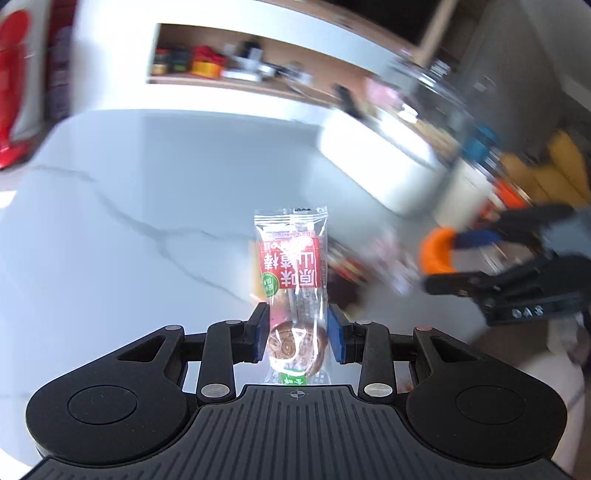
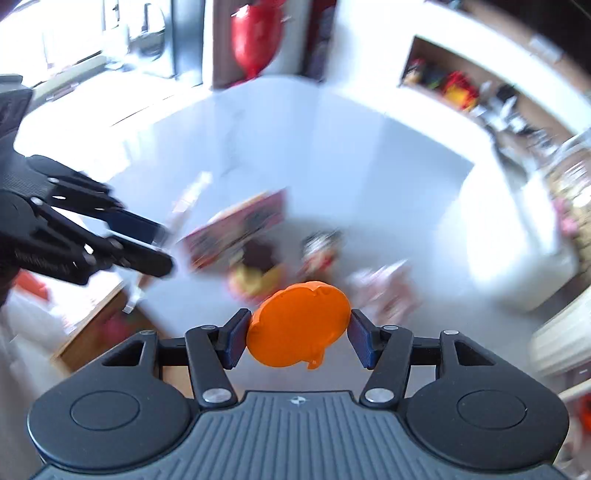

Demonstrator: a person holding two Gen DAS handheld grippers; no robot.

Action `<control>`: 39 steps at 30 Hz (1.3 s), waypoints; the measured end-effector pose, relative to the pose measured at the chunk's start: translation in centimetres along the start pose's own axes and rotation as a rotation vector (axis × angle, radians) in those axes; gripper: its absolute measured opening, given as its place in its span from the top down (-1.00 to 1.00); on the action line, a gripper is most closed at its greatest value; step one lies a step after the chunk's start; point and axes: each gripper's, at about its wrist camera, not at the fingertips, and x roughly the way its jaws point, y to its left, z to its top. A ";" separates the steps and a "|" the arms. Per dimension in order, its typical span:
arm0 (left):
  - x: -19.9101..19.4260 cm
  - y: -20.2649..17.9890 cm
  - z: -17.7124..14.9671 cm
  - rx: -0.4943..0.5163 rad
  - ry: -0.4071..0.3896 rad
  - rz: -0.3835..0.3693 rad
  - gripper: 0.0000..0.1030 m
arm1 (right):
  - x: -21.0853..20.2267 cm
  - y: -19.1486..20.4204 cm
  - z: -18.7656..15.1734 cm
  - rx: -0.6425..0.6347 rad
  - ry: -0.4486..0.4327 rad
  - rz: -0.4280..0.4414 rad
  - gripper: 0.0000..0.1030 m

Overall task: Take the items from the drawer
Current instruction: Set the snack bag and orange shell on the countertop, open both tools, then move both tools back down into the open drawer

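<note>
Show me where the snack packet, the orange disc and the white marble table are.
snack packet (image 1: 291,266): left wrist view, red label.
orange disc (image 2: 299,326): right wrist view, centre of flat face.
white marble table (image 1: 129,206): left wrist view, bare veined surface.

We see marble counter (image 1: 110,221), white box (image 1: 384,162), shelf (image 1: 221,70) of blurred clutter, red balloon (image 2: 255,33).

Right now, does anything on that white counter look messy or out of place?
Nothing looks spilled or broken. A few packets lie scattered at odd angles on the white counter, too blurred to judge closely. The left claw holds a snack packet, the right claw an orange disc.
</note>
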 end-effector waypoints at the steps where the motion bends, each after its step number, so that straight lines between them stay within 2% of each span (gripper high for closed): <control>1: 0.3 1.0 0.3 -0.031 -0.002 0.036 0.28 | 0.5 -0.6 0.7 0.007 -0.007 -0.039 -0.11; 3: 1.4 2.4 0.4 -0.060 0.018 0.052 0.28 | 2.5 -1.8 1.1 0.029 0.000 -0.095 -0.11; 5: 2.5 2.8 0.2 -0.065 0.055 0.057 0.28 | 4.1 -2.4 -1.3 0.067 0.038 -0.115 -0.11; 10: 4.8 2.2 -0.3 0.002 0.120 0.102 0.25 | 9.0 -2.2 -1.8 0.099 0.110 -0.121 -0.11; 14: 5.3 1.6 -0.2 0.041 0.117 0.125 0.17 | 10.5 -1.0 -3.1 0.095 0.111 -0.124 -0.12; 19: 5.9 0.9 -0.3 0.128 0.083 0.174 0.14 | 10.1 -0.9 -3.0 0.112 0.084 -0.140 -0.24; 25: 3.9 1.0 -0.3 0.130 0.015 0.130 0.16 | 8.2 -1.3 -3.5 0.147 0.039 -0.128 -0.24; 31: 1.0 0.2 -0.6 0.144 -0.068 0.077 0.18 | 3.9 -2.6 -5.5 0.240 -0.042 -0.112 -0.30; 34: 0.0 -0.7 -1.3 0.175 -0.058 0.033 0.18 | 2.2 -3.3 -7.2 0.291 -0.061 -0.059 -0.30; 37: -0.7 -2.1 -2.8 0.258 0.009 -0.023 0.18 | 1.2 -3.3 -9.2 0.315 -0.043 0.022 -0.30; 39: -1.1 -2.6 -3.9 0.290 0.042 -0.030 0.18 | 0.6 -2.9 -10.5 0.304 -0.027 0.064 -0.30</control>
